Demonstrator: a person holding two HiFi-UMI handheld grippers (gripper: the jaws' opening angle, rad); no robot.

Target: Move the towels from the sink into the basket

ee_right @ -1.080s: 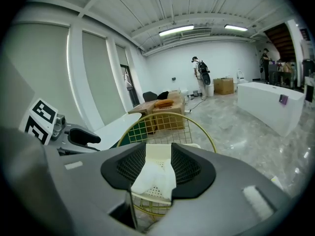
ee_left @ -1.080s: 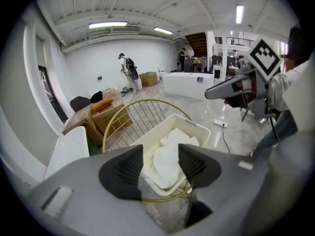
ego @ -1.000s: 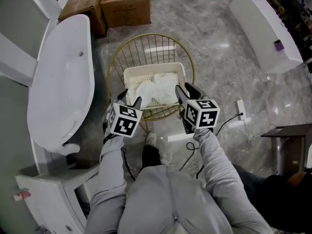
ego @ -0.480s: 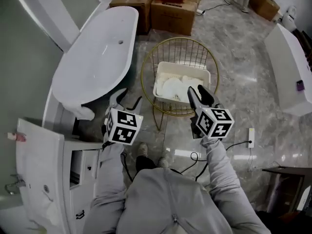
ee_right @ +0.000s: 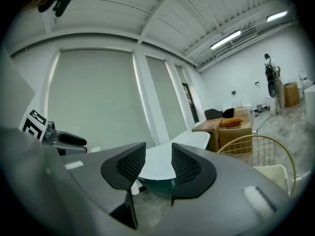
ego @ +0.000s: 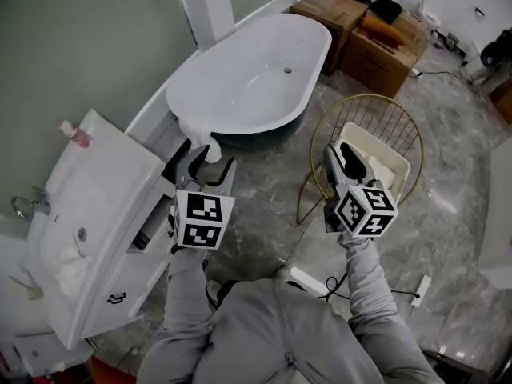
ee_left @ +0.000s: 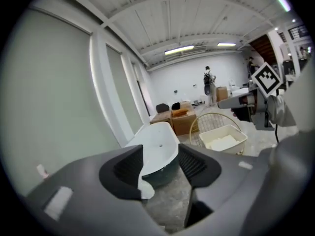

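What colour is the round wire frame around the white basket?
Gold. The wire frame shows best in the head view.

i count two tools, a left tool [ego: 210, 163] and a right tool [ego: 341, 155]. there's one bathtub [ego: 240, 78], one sink [ego: 104, 174], one basket [ego: 398, 167], and two cardboard boxes [ego: 326, 6] behind the bathtub.

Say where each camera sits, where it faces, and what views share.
Head view: on the head, steeply down at tub, sink, basket; sleeves, left tool, right tool show.
Left gripper view: on the left tool, toward tub and basket; its open jaws show.
Right gripper view: on the right tool, toward tub; its open jaws show.
Shared: the tub.
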